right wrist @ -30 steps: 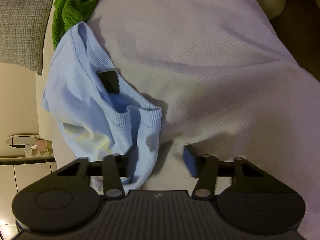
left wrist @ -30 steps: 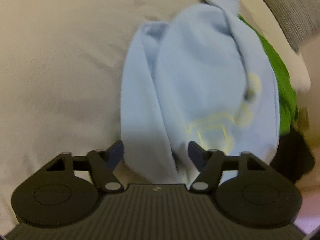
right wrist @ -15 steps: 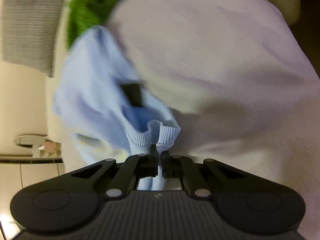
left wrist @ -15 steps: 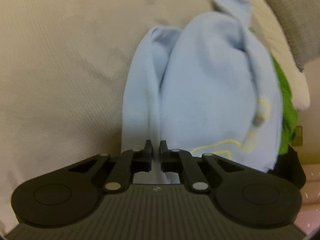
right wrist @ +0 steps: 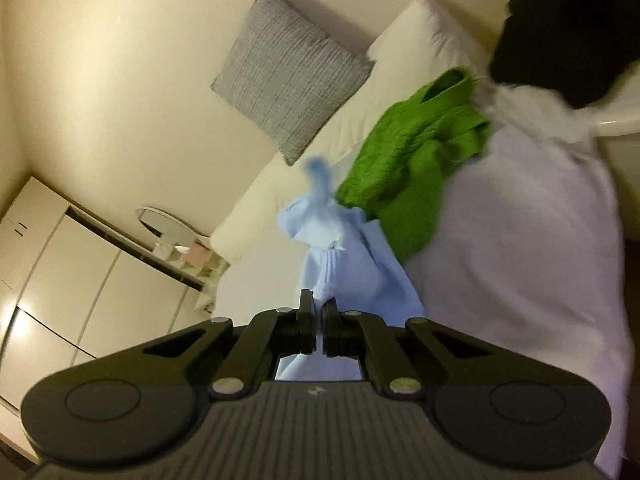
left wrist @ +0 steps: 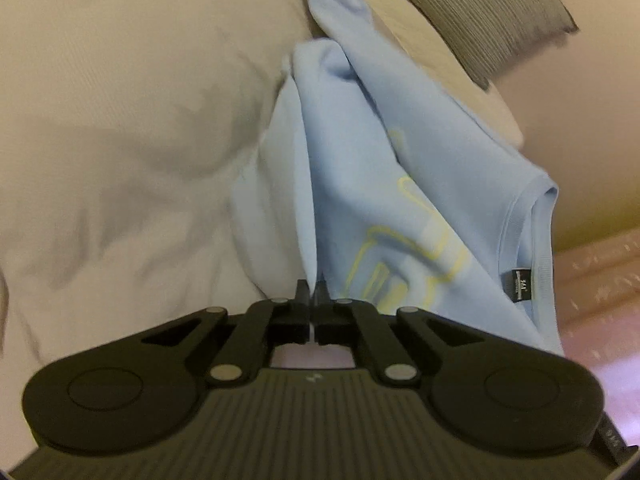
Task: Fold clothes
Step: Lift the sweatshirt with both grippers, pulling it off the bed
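A light blue sweatshirt [left wrist: 360, 168] with a yellow print and a black neck label hangs bunched above the white bed cover [left wrist: 120, 120]. My left gripper [left wrist: 313, 292] is shut on a fold of its fabric. My right gripper [right wrist: 316, 304] is shut on a ribbed edge of the same sweatshirt [right wrist: 352, 264], which stretches away from it toward the pillows. Both hold the garment lifted off the bed.
A green knit sweater [right wrist: 416, 160] and a black garment [right wrist: 568, 32] lie on the bed near the white pillow [right wrist: 420, 40]. A grey cushion [right wrist: 288, 80] leans on the wall. White cabinets [right wrist: 60, 280] and a small shelf stand beside the bed.
Both grippers were open around the sweatshirt, then shut on it. They have since lifted it off the bed, and the right view has swung up toward the pillows and wall.
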